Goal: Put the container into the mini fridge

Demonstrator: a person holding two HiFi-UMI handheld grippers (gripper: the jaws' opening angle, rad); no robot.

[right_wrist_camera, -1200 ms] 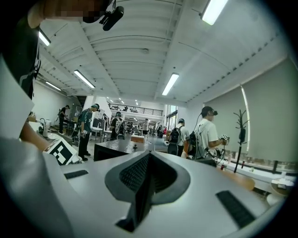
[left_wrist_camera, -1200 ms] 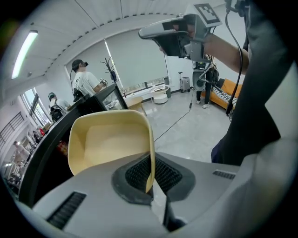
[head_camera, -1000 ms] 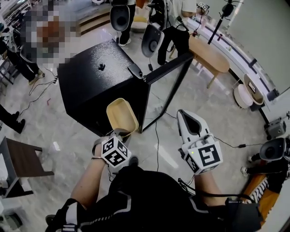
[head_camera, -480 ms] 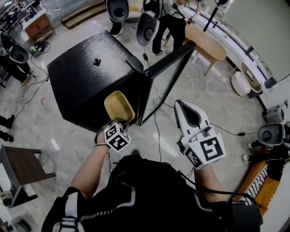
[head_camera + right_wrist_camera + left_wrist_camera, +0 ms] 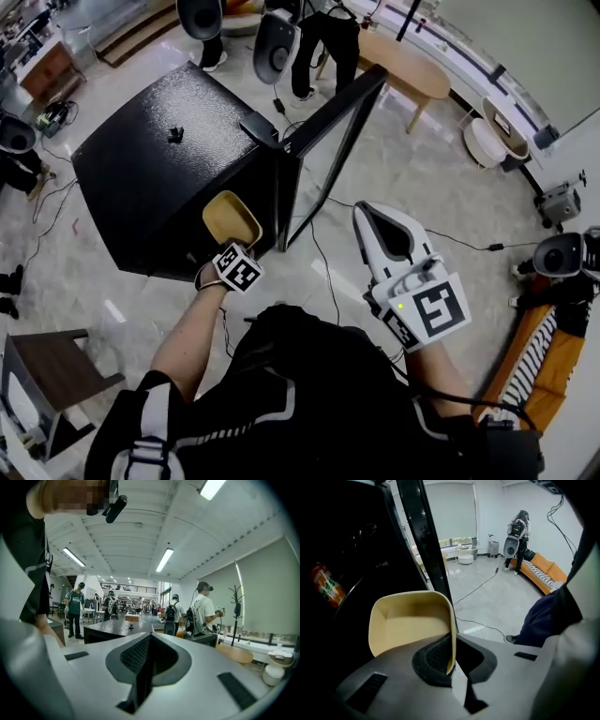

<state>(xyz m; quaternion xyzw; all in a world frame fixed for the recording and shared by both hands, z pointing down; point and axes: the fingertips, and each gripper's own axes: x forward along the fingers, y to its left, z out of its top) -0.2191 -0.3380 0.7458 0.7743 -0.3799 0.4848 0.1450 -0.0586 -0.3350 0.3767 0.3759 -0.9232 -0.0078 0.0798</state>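
The boxy black mini fridge (image 5: 159, 178) stands at eleven o'clock from the person. Its glass-paned, black-framed door (image 5: 328, 141) stands wide open toward one o'clock, so the mouth is unblocked. The shallow beige plastic container (image 5: 230, 217), clamped by its rim in the left gripper (image 5: 451, 660), is right at that mouth. The black upright edge where fridge and door meet is just beside it at three o'clock. Ahead of the container the dark interior has open room. A red-labelled item (image 5: 326, 585), too dim to name, stands deeper in at nine o'clock. The pale stone floor (image 5: 422, 178) beside the door is open, crossed only by thin black cables (image 5: 319, 262).
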